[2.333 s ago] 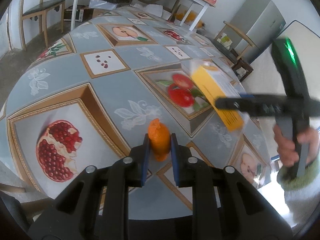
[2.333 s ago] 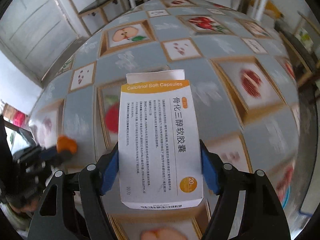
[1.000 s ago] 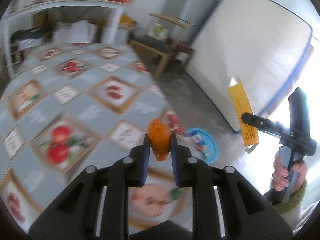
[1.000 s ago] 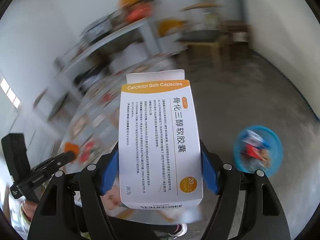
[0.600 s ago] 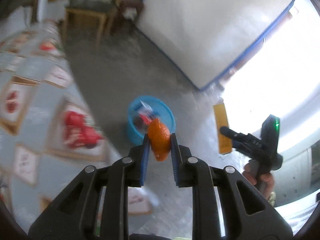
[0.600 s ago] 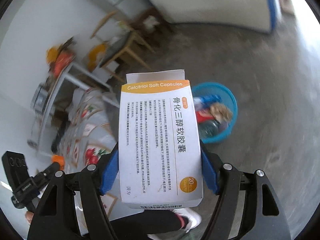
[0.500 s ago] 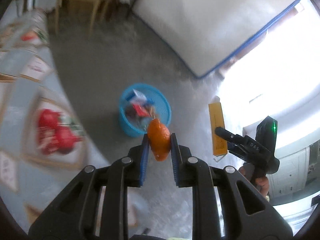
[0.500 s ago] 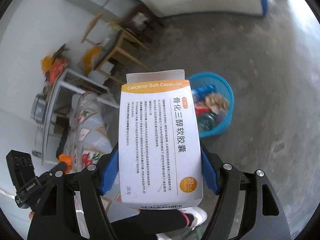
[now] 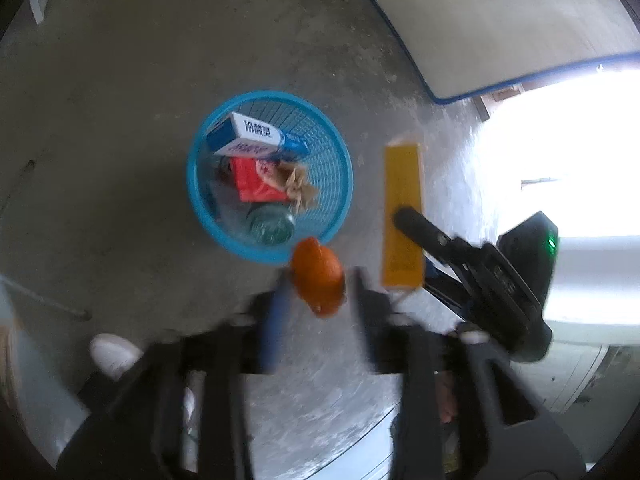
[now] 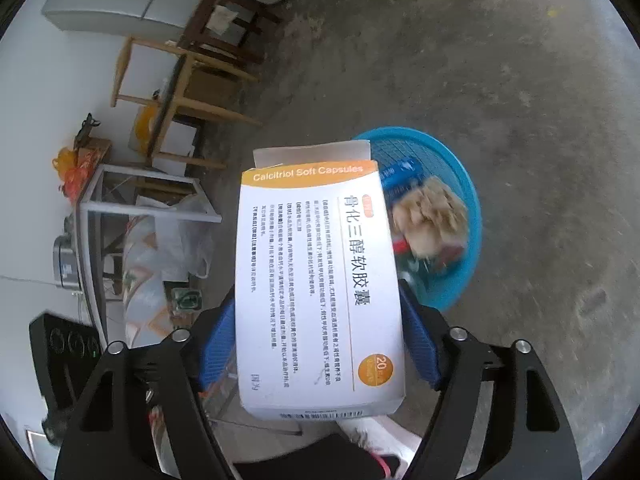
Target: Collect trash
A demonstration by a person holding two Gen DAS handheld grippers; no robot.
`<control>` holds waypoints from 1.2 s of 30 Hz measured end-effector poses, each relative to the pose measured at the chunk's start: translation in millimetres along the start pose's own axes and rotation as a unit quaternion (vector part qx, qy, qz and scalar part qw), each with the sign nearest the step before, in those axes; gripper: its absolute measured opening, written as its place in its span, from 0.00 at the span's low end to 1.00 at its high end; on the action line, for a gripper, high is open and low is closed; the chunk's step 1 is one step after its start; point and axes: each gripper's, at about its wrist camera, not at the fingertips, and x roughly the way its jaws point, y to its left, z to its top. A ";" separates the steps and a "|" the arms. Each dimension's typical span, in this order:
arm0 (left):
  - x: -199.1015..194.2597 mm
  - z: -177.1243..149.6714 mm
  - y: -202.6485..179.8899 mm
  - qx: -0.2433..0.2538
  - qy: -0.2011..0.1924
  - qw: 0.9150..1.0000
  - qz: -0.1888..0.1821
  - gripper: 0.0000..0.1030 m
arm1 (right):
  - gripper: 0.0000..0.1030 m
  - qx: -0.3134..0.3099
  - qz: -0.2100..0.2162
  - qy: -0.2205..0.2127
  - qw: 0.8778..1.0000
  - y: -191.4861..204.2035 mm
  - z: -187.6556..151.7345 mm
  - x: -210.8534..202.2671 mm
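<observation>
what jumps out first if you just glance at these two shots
The white and orange capsule box fills the right wrist view, between the right gripper's blue pads. In the left view, an orange scrap sits between the left gripper's just-opened jaws, near the blue trash basket.

1. Daylight floods in from a blown-out white opening (image 9: 560,152) at the right of the left wrist view.
2. The left gripper (image 9: 316,300) is smeared with motion blur.
3. The right wrist view is sharper; both views bend at dark fisheye edges.

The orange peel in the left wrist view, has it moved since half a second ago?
Yes. The orange peel now sits free between the left tool's just-opened jaws, tilted, at the near rim of the blue basket.
</observation>
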 end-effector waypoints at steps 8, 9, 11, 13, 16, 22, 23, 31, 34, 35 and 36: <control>-10.8 2.5 16.9 -0.025 -0.033 0.999 0.007 0.67 | 0.77 0.026 -0.068 0.010 0.997 -44.9 17.3 51.6; -14.8 1.6 16.5 -0.019 -0.038 0.999 0.009 0.67 | 0.77 0.022 -0.070 0.001 0.997 -46.3 13.9 47.7; -25.0 -0.9 13.2 -0.007 -0.051 0.999 0.007 0.67 | 0.77 0.017 -0.073 -0.010 0.997 -49.6 8.6 39.4; -39.6 -7.3 7.8 0.005 -0.067 0.998 0.007 0.67 | 0.77 0.012 -0.069 -0.023 0.997 -52.9 4.9 28.0; -64.7 -21.5 -3.9 0.036 -0.090 0.995 0.002 0.68 | 0.77 -0.008 -0.074 -0.046 0.996 -46.5 -6.3 1.0; -145.6 -86.9 -28.0 0.110 -0.192 0.975 0.002 0.78 | 0.77 -0.123 -0.056 -0.110 0.985 16.5 -59.6 -74.0; -161.7 -103.9 -28.9 0.121 -0.217 0.969 0.005 0.80 | 0.77 -0.154 -0.053 -0.125 0.979 34.8 -75.5 -91.7; -246.6 -228.6 8.0 0.060 -0.363 0.923 0.112 0.92 | 0.94 -0.332 -0.053 -0.222 0.915 133.4 -203.5 -174.2; -262.8 -268.6 20.6 0.017 -0.405 0.899 0.166 0.92 | 0.94 -0.379 -0.069 -0.244 0.890 156.2 -246.9 -187.3; -265.5 -282.5 23.9 0.010 -0.417 0.890 0.185 0.92 | 0.94 -0.392 -0.070 -0.245 0.884 162.2 -260.8 -190.7; -267.7 -296.8 26.2 0.002 -0.428 0.880 0.205 0.92 | 0.94 -0.402 -0.074 -0.248 0.878 166.8 -274.0 -194.1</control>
